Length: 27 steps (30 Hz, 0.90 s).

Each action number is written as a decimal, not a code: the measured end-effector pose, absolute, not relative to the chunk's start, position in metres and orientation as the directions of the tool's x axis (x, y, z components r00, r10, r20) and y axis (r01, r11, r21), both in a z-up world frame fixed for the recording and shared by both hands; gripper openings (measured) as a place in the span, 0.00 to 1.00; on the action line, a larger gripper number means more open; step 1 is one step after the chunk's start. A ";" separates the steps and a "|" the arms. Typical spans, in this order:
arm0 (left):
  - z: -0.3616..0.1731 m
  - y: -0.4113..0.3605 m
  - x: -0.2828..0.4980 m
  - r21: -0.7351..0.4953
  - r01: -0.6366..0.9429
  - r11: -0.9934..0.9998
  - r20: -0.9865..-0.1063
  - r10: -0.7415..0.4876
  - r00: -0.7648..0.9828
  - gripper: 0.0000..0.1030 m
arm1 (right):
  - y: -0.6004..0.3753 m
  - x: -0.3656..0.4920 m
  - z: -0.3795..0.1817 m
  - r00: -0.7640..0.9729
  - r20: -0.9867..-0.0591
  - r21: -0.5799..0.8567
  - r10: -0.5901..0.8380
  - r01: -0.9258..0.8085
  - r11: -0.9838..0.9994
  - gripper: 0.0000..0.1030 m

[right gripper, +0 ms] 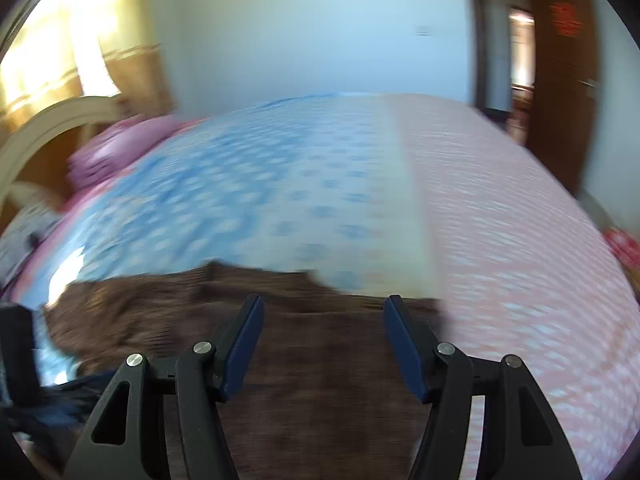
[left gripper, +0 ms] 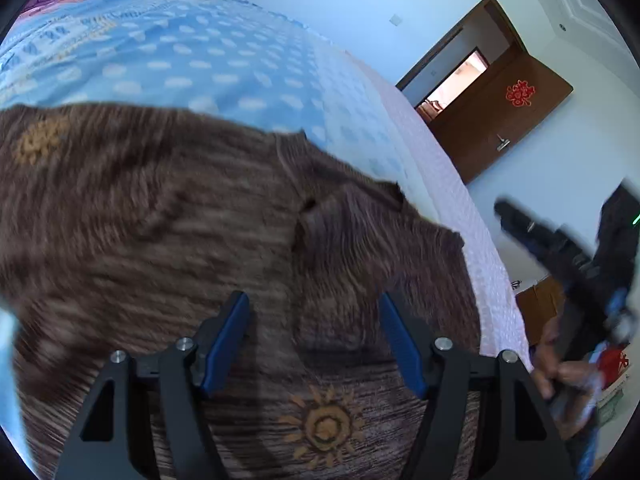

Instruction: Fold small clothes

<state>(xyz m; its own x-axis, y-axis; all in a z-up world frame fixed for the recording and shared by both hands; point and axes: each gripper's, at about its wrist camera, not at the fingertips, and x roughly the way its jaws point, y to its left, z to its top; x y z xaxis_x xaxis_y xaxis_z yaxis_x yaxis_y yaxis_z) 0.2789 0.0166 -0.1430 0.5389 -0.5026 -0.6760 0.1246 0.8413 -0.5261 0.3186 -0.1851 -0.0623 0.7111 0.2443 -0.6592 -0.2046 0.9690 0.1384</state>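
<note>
A small brown knitted garment [left gripper: 168, 216] with orange sun motifs lies spread on the bed. My left gripper [left gripper: 314, 304] is open and empty just above it, fingers either side of a fold. In the right wrist view the same brown garment [right gripper: 320, 344] lies under my right gripper [right gripper: 324, 308], which is open and empty near the garment's far edge. My right gripper also shows in the left wrist view [left gripper: 560, 248], blurred, off the bed's right side, held by a hand.
The bed has a blue dotted sheet [left gripper: 192, 64] and a pink dotted strip [right gripper: 520, 232] along its right edge. Pink pillows [right gripper: 116, 152] and a cream headboard [right gripper: 44, 128] are at the far left. A brown door [left gripper: 500, 120] stands open at the right.
</note>
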 end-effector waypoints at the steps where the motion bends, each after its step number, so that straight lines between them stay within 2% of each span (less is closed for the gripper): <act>1: -0.142 0.014 0.276 -0.506 0.125 0.853 -0.673 -0.481 0.562 0.66 | -0.166 0.322 -0.060 0.686 -0.662 0.159 0.301 -0.263 0.952 0.50; 2: -0.142 0.012 0.274 -0.498 0.123 0.858 -0.666 -0.469 0.580 0.65 | -0.149 0.327 -0.060 0.654 -0.672 0.176 0.347 -0.315 0.933 0.41; 4: -0.145 0.015 0.272 -0.508 0.090 0.857 -0.658 -0.453 0.602 0.54 | -0.115 0.338 -0.066 0.582 -0.709 0.177 0.397 -0.398 0.900 0.40; 6: -0.150 0.018 0.268 -0.505 0.075 0.860 -0.648 -0.435 0.625 0.37 | -0.084 0.354 -0.079 0.536 -0.758 0.117 0.372 -0.448 0.886 0.40; 9: -0.157 0.027 0.266 -0.544 0.052 0.837 -0.630 -0.449 0.633 0.19 | -0.053 0.377 -0.104 0.453 -0.829 0.071 0.328 -0.496 0.865 0.38; 12: -0.161 0.025 0.270 -0.562 0.066 0.824 -0.621 -0.473 0.625 0.16 | -0.036 0.381 -0.135 0.397 -0.905 -0.088 0.154 -0.529 0.844 0.28; 13: -0.160 0.022 0.270 -0.559 0.079 0.826 -0.617 -0.478 0.625 0.16 | -0.034 0.381 -0.143 0.396 -0.913 -0.138 0.101 -0.532 0.836 0.19; 16: -0.159 0.013 0.270 -0.539 0.121 0.833 -0.618 -0.489 0.615 0.16 | -0.036 0.378 -0.138 0.416 -0.900 -0.127 0.126 -0.529 0.839 0.08; 19: -0.159 0.005 0.272 -0.504 0.146 0.851 -0.631 -0.478 0.611 0.16 | -0.052 0.381 -0.116 0.473 -0.854 -0.033 0.218 -0.467 0.884 0.08; 22: -0.159 0.002 0.273 -0.478 0.154 0.865 -0.639 -0.463 0.614 0.16 | -0.078 0.383 -0.090 0.527 -0.736 0.215 0.426 -0.414 0.884 0.08; 24: -0.160 0.002 0.275 -0.480 0.152 0.864 -0.641 -0.464 0.611 0.16 | -0.094 0.378 -0.081 0.555 -0.640 0.346 0.531 -0.409 0.845 0.13; 25: -0.161 0.002 0.276 -0.484 0.151 0.862 -0.640 -0.466 0.610 0.16 | -0.100 0.377 -0.080 0.543 -0.631 0.376 0.554 -0.410 0.831 0.33; 26: -0.162 0.003 0.276 -0.489 0.150 0.859 -0.639 -0.470 0.609 0.16 | -0.103 0.376 -0.081 0.533 -0.648 0.373 0.543 -0.400 0.837 0.59; 27: -0.162 0.004 0.277 -0.497 0.148 0.855 -0.636 -0.475 0.609 0.16 | -0.107 0.371 -0.081 0.545 -0.668 0.341 0.507 -0.381 0.859 0.64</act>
<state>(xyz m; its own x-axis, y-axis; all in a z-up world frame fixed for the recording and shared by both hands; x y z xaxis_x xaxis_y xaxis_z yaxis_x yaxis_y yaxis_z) 0.2770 0.0039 -0.1625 0.6090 -0.4746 -0.6355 0.1481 0.8552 -0.4967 0.3712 -0.1068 -0.0807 0.5451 0.5068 -0.6678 -0.3810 0.8593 0.3411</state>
